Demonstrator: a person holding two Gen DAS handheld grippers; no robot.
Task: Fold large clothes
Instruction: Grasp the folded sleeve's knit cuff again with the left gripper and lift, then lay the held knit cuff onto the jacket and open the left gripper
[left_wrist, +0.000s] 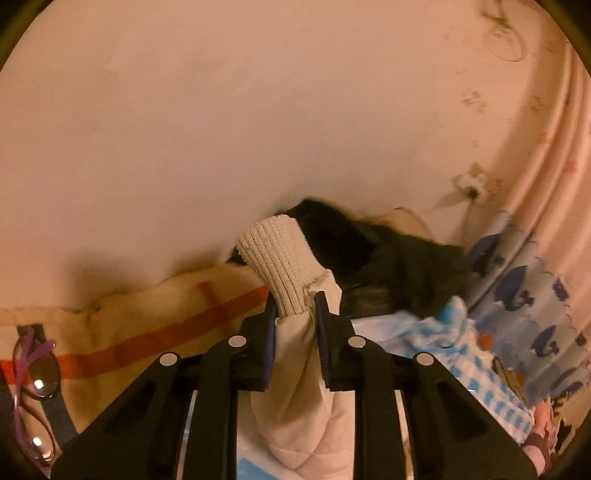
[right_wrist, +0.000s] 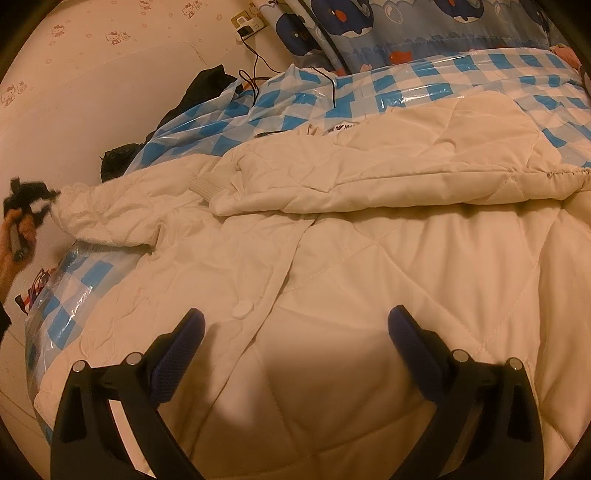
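Your biggest item is the cream quilted jacket (right_wrist: 332, 258), spread front-up across a bed covered w/ glossy blue-and-white checked plastic sheet (right_wrist: 424, 77); soft puffy fabric, diamond stitching, lots of creases, one round flat button near the placket. One sleeve (right_wrist: 369, 166) is folded across the chest, its ribbed cuff resting near the middle. The other sleeve (right_wrist: 103, 214) stretches out past the bed edge toward your left gripper (right_wrist: 27, 194), blurred at the frame edge. A whale-print blue curtain (right_wrist: 424, 26) hangs behind the bed, and a black garment (right_wrist: 207, 83) is bunched by the wall. In the left wrist view your left gripper (left_wrist: 295, 314) is clamped on that sleeve just below its ribbed knit cuff (left_wrist: 275, 258), which sticks up tube-shaped beyond the pads, quilted fabric trailing down btwn the arms. Your right gripper (right_wrist: 295, 332) hovers over the jacket's lower front, jaws wide apart, holding nothing. Purple-framed glasses (left_wrist: 35, 373) lie on a beige blanket w/ red stripes (left_wrist: 147, 332).
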